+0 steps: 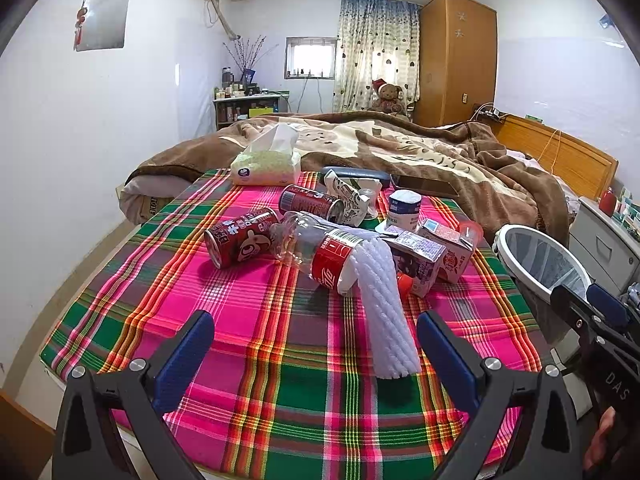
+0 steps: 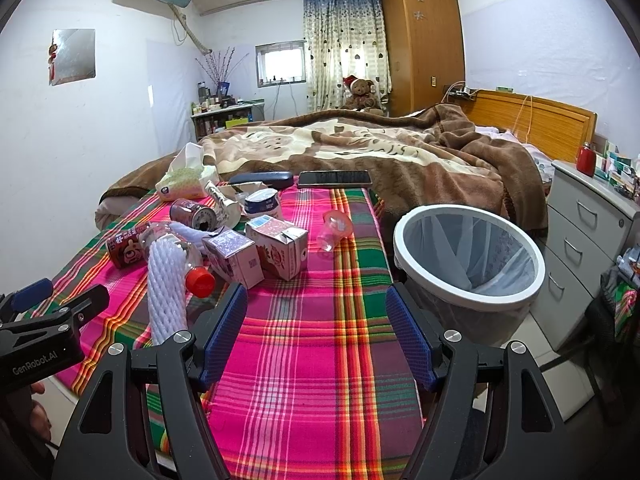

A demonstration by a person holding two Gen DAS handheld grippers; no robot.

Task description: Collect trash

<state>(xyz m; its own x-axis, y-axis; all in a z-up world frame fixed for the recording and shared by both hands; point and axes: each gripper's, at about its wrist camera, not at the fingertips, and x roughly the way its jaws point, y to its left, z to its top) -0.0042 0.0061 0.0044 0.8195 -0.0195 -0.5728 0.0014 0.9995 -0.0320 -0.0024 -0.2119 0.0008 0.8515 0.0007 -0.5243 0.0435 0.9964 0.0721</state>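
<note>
Trash lies in a heap on the plaid cloth (image 1: pixel 280 360): two red cans (image 1: pixel 240 236) (image 1: pixel 310 200), a clear cola bottle (image 1: pixel 316 248) with a red cap (image 2: pixel 199 281), a white foam net sleeve (image 1: pixel 384 312), two drink cartons (image 2: pixel 276 246) (image 2: pixel 232 256), a clear plastic cup (image 2: pixel 334 230), a crumpled paper cup (image 1: pixel 348 196) and a white tub (image 1: pixel 404 208). My left gripper (image 1: pixel 316 344) hovers open just short of the foam sleeve. My right gripper (image 2: pixel 316 320) is open over bare cloth, beside the white-rimmed bin (image 2: pixel 468 256) with its liner.
A tissue pack (image 1: pixel 264 164), a dark case (image 2: pixel 260 178) and a phone (image 2: pixel 334 179) lie at the cloth's far edge, against a brown blanket (image 2: pixel 380 148). Grey drawers (image 2: pixel 584 236) stand right of the bin. A wardrobe (image 2: pixel 420 40) and a teddy bear (image 2: pixel 360 92) are at the back.
</note>
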